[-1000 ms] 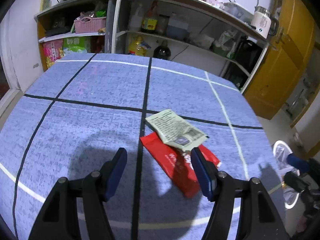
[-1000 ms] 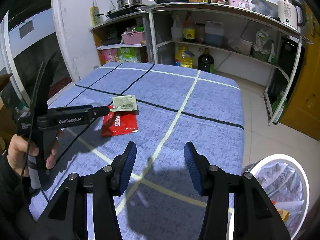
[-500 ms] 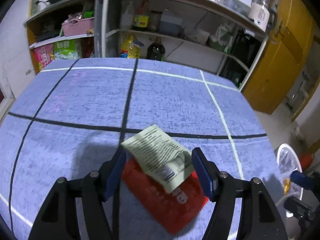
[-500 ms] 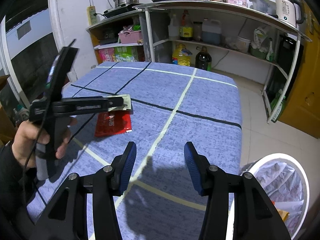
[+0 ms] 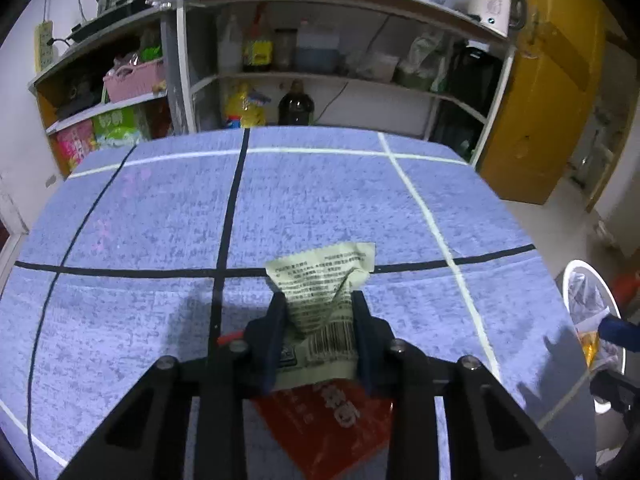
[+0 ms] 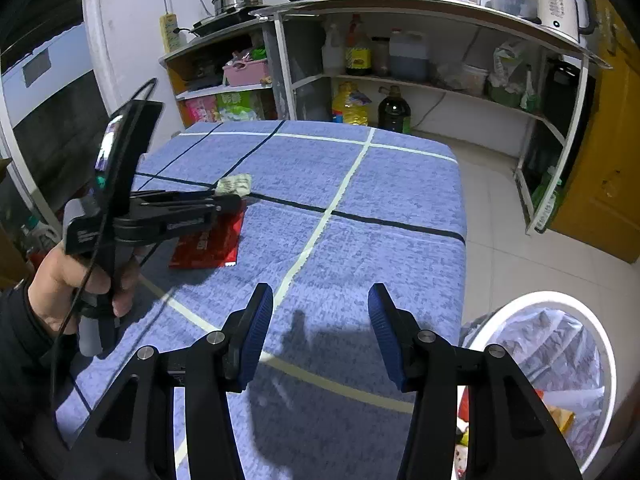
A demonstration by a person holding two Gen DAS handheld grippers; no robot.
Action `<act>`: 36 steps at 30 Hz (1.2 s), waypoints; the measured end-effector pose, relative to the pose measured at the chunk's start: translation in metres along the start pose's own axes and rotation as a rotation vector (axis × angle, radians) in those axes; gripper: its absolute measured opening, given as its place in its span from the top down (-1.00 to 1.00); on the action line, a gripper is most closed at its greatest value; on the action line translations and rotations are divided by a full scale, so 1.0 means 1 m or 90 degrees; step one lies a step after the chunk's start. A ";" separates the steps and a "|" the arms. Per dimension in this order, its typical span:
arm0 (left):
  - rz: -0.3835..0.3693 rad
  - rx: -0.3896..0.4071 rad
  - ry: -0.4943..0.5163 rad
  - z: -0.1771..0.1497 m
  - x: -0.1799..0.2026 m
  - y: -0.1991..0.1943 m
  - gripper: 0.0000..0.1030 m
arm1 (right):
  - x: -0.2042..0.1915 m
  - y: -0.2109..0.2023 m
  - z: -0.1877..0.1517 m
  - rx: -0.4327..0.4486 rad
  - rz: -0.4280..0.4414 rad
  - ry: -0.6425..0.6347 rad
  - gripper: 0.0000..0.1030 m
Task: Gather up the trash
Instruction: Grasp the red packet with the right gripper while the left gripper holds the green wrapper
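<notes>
Left wrist view: the left gripper (image 5: 320, 332) has just been closing, and its jaws are now seen narrowed onto the green packet (image 5: 320, 280), whose lower half is pinched and crumpled between them while its upper half fans out beyond the tips. A red packet (image 5: 340, 424) lies flat on the blue cloth (image 5: 320, 200) beneath and behind the jaws, partly covered by the green one; whether it is caught as well cannot be told. The green packet appears to have been taken first because it lay on top.

In the right wrist view the same gripper (image 6: 230, 202) is seen from the side, held low and slanted by a hand (image 6: 76, 284), with the green packet (image 6: 234, 184) projecting past its tips and the red packet (image 6: 212, 240) below them on the cloth (image 6: 380, 200).

The right gripper (image 6: 320, 332) is held with its jaws wide and nothing between them, above the cloth's near edge. A lined bin (image 6: 560, 360) stands on the floor just beyond its right jaw, presumably placed there so that trash can be carried over and dropped in. The grasp is judged made; the lift and the carry to the bin are not yet done.
</notes>
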State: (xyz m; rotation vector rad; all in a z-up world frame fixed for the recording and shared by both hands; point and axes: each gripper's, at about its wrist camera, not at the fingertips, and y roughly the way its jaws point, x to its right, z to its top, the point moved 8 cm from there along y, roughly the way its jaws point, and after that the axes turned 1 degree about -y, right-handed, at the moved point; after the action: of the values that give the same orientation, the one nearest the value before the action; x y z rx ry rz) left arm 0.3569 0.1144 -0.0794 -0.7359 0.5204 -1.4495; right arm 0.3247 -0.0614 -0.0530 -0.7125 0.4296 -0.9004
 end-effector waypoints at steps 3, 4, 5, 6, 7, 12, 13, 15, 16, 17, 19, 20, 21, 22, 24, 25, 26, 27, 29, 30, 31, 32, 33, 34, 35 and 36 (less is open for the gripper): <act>-0.026 0.023 -0.001 0.000 -0.002 -0.021 0.39 | -0.004 -0.009 0.000 0.003 -0.005 0.002 0.02; -0.029 0.034 -0.005 0.002 -0.004 -0.029 0.39 | -0.005 -0.013 0.001 0.007 -0.005 0.004 0.02; -0.034 0.042 -0.008 0.003 -0.007 -0.037 0.39 | -0.007 -0.017 0.002 0.011 -0.004 0.008 0.02; -0.036 0.054 -0.014 0.004 -0.012 -0.048 0.39 | -0.011 -0.022 0.003 0.016 0.002 0.014 0.02; -0.036 0.063 -0.020 0.005 -0.018 -0.055 0.39 | -0.014 -0.026 0.004 0.018 0.008 0.018 0.02; -0.053 0.101 -0.064 -0.002 -0.046 -0.097 0.39 | -0.044 -0.036 0.011 0.024 0.018 -0.004 0.02; -0.058 0.108 -0.072 -0.005 -0.050 -0.106 0.38 | -0.052 -0.035 0.012 0.023 0.019 -0.012 0.01; -0.063 0.118 -0.084 -0.009 -0.057 -0.117 0.38 | -0.068 -0.030 0.015 0.014 0.025 -0.028 0.00; -0.064 0.123 -0.088 -0.012 -0.060 -0.124 0.38 | -0.078 -0.024 0.015 0.006 0.029 -0.038 -0.04; -0.062 0.129 -0.091 -0.015 -0.064 -0.129 0.38 | -0.086 -0.019 0.016 0.001 0.032 -0.047 -0.06; -0.059 0.137 -0.095 -0.019 -0.070 -0.137 0.38 | -0.101 -0.006 0.017 -0.010 0.040 -0.068 -0.09; -0.060 0.140 -0.100 -0.021 -0.073 -0.140 0.37 | -0.107 0.002 0.018 -0.019 0.042 -0.077 -0.09; -0.062 0.141 -0.107 -0.024 -0.076 -0.143 0.37 | -0.112 0.010 0.018 -0.026 0.043 -0.085 -0.09; -0.066 0.144 -0.112 -0.026 -0.080 -0.146 0.37 | -0.118 0.021 0.019 -0.034 0.045 -0.094 -0.09; -0.069 0.148 -0.119 -0.030 -0.086 -0.151 0.36 | -0.125 0.044 0.021 -0.048 0.044 -0.109 -0.10; -0.070 0.149 -0.124 -0.032 -0.090 -0.153 0.36 | -0.126 0.051 0.021 -0.053 0.042 -0.111 -0.10; -0.072 0.150 -0.128 -0.034 -0.093 -0.154 0.36 | -0.127 0.063 0.024 -0.058 0.037 -0.110 -0.10; -0.072 0.150 -0.130 -0.036 -0.096 -0.155 0.36 | -0.127 0.072 0.026 -0.059 0.039 -0.106 -0.10; -0.066 0.148 -0.133 -0.039 -0.102 -0.154 0.36 | -0.127 0.087 0.030 -0.065 0.041 -0.099 -0.10; -0.066 0.146 -0.135 -0.040 -0.104 -0.153 0.35 | -0.129 0.094 0.031 -0.069 0.039 -0.098 -0.10; -0.065 0.142 -0.139 -0.041 -0.107 -0.151 0.35 | -0.130 0.101 0.033 -0.071 0.036 -0.100 -0.10; -0.063 0.138 -0.143 -0.042 -0.110 -0.149 0.35 | -0.132 0.106 0.033 -0.080 0.043 -0.106 -0.10; -0.061 0.133 -0.147 -0.044 -0.113 -0.148 0.35 | -0.132 0.112 0.034 -0.084 0.043 -0.109 -0.10; -0.059 0.129 -0.150 -0.046 -0.116 -0.146 0.35 | -0.132 0.121 0.034 -0.092 0.038 -0.112 -0.10; -0.058 0.126 -0.153 -0.047 -0.118 -0.145 0.35 | -0.131 0.126 0.034 -0.095 0.032 -0.114 -0.11; -0.057 0.123 -0.154 -0.049 -0.118 -0.144 0.35 | -0.130 0.131 0.034 -0.097 0.028 -0.117 -0.16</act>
State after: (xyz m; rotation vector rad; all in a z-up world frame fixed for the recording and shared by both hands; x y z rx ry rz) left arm 0.2134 0.2293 -0.0225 -0.7736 0.1603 -1.4456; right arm 0.3456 0.1143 -0.1173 -0.9136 0.3506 -0.7591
